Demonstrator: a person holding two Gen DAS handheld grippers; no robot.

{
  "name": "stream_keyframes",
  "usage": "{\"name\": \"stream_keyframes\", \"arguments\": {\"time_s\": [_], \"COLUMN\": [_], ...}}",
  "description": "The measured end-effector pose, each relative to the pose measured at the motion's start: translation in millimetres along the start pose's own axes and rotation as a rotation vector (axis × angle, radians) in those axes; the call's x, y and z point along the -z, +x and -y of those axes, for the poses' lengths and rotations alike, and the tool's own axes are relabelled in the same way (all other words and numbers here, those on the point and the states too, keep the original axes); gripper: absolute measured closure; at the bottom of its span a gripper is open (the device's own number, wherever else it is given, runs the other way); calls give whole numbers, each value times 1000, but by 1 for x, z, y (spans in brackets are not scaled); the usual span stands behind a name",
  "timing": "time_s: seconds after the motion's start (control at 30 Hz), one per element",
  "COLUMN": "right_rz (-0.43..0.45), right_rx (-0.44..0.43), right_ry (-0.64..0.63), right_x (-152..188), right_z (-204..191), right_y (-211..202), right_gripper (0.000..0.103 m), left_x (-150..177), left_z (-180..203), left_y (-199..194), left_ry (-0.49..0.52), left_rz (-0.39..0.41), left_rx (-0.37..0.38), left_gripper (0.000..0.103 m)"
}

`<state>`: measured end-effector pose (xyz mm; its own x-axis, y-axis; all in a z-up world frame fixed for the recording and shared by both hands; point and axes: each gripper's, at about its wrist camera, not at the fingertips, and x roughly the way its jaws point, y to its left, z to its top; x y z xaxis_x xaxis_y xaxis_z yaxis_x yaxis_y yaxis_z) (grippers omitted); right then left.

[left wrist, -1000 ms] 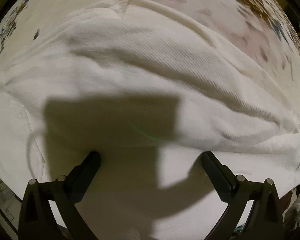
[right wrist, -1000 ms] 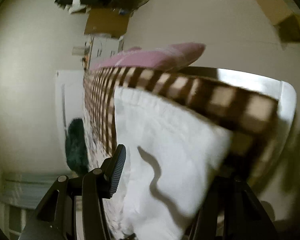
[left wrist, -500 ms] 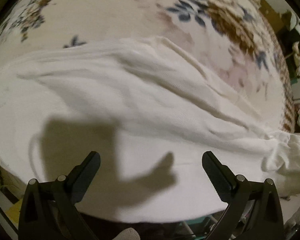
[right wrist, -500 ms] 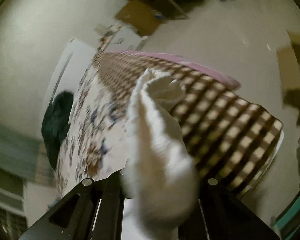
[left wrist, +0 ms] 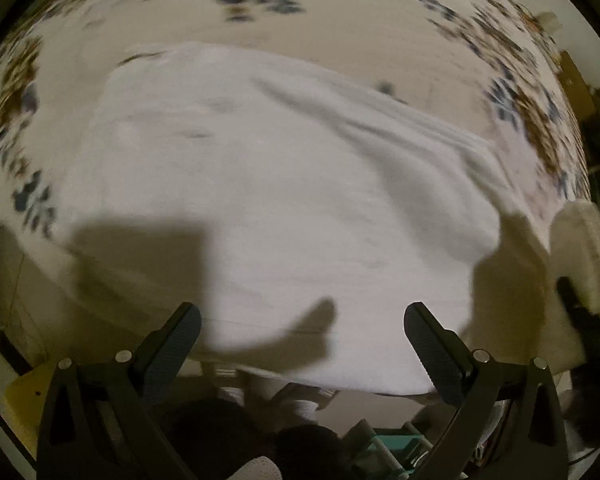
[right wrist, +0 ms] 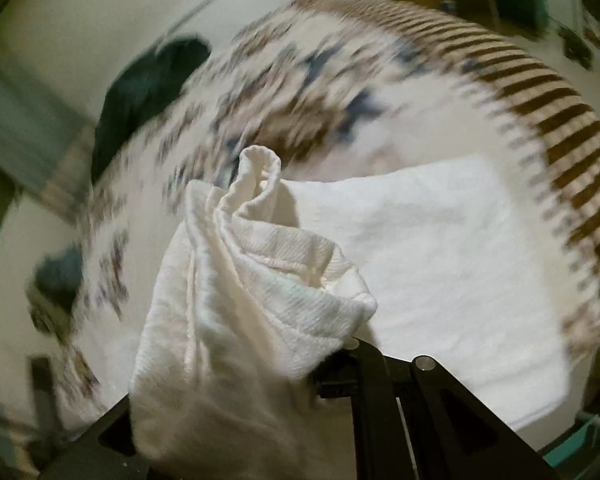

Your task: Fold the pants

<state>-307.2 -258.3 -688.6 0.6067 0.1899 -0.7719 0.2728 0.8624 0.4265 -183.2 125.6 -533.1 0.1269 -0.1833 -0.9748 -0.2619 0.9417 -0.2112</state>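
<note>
White ribbed pants (left wrist: pixel 284 200) lie spread on a flower-print bed cover (left wrist: pixel 340 32). My left gripper (left wrist: pixel 302 328) hangs open above their near edge, nothing between its fingers. At the right edge of the left wrist view a lifted bunch of the white cloth (left wrist: pixel 576 248) rises beside a dark gripper part. In the right wrist view my right gripper (right wrist: pixel 300 376) is shut on a bunched end of the pants (right wrist: pixel 252 288), lifted over the flat part (right wrist: pixel 440 264); the cloth hides its fingertips.
A brown checked blanket (right wrist: pixel 560 128) borders the bed's far side. A dark green garment (right wrist: pixel 148 88) lies at the bed's end by the wall. Below the bed's near edge are a teal rack (left wrist: pixel 392 444) and a yellow object (left wrist: pixel 24 396).
The right gripper has shut on the pants' end, rolled and carried it up over the bed. The left gripper, still open, has pulled back and risen, so more of the pants shows.
</note>
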Motion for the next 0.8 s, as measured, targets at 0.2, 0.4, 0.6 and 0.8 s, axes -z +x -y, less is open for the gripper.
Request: {"name": "stream_keyframes", "arguments": {"time_s": [0.2, 0.4, 0.6, 0.8], "right_rz": [-63, -133, -326, -302], "right_rx": [108, 237, 31, 17], "right_ry": [-221, -232, -272, -164], "right_x": [57, 70, 89, 82], "right_z": [-71, -89, -132, -127], "right_y": [52, 83, 90, 67], "right_gripper": [93, 70, 45, 45], "left_x": [5, 10, 22, 37], "left_z": [-53, -88, -121, -156], "left_y": [-4, -3, -9, 7], "left_ry": [-37, -100, -212, -457], "left_rz": [20, 29, 57, 91], "left_rx": [-37, -38, -6, 135], "left_gripper": [0, 0, 0, 0]}}
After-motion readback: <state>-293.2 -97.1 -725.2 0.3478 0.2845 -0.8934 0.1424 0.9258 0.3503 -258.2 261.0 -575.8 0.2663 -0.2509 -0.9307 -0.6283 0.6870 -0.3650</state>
